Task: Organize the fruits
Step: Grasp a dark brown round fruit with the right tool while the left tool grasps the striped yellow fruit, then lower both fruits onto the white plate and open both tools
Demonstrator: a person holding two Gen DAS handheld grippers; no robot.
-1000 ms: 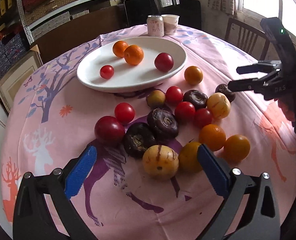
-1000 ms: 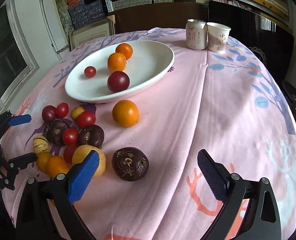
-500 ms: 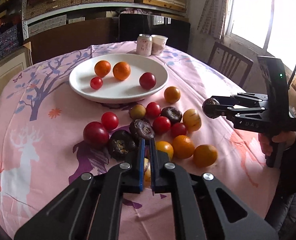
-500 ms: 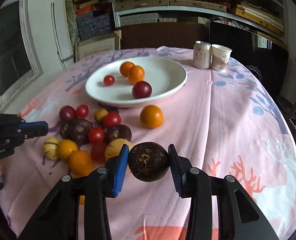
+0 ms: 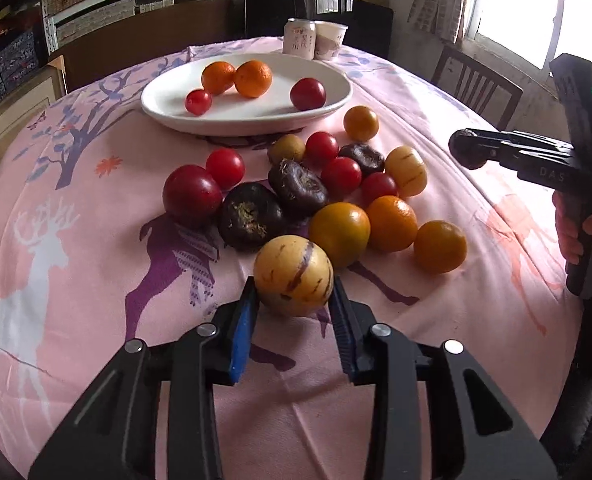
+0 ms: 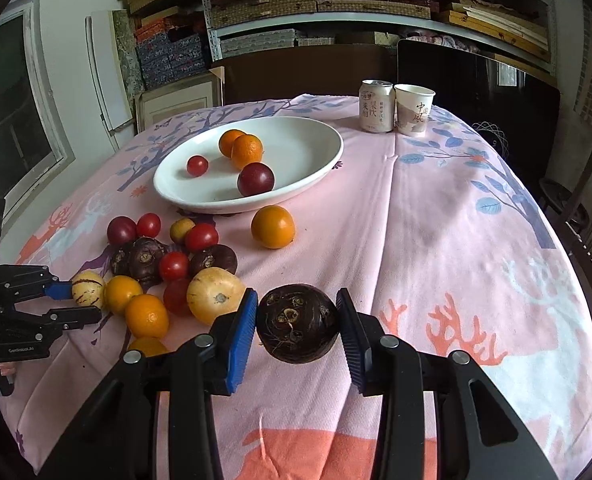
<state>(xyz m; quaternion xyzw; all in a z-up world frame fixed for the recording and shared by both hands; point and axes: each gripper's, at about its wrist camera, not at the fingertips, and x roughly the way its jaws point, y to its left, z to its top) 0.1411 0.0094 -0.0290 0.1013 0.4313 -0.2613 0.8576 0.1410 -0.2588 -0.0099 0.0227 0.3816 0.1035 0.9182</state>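
1. The can (image 6: 376,106) at the far edge of the table carries Chinese characters down its side, too small for me to read surely; the paper cup (image 6: 413,109) just beside it, touching or nearly so, shows brushed characters that look like 中国风; the right gripper's body reads "DAS" in the left wrist view; the left gripper's body bears small white lettering I cannot make out.
2. The white oval plate (image 6: 320,156) holds four fruits: two oranges (image 5: 253,78) touching each other, a small red tomato (image 5: 198,102) near them, and a dark red plum (image 6: 255,179) set apart toward the nearer rim.
3. The rest of the fruit lies in a loose heap on the pink tablecloth (image 6: 436,240) in front of the plate: red tomatoes, dark purple knobbly fruits, orange ones, yellow striped ones; one orange fruit (image 6: 273,226) sits alone just below the plate's rim.
4. The left gripper (image 5: 294,306) has a yellow, purple-striped melon (image 5: 293,276) between its blue pads; its jaws have just been opening again after closing, and both pads sit against the melon's sides at the near edge of the heap.
5. The right gripper (image 6: 297,318) is clamped, jaws partly closed, on a dark purple knobbly fruit (image 6: 297,328); it holds it just right of the heap, seemingly clear of the cloth.
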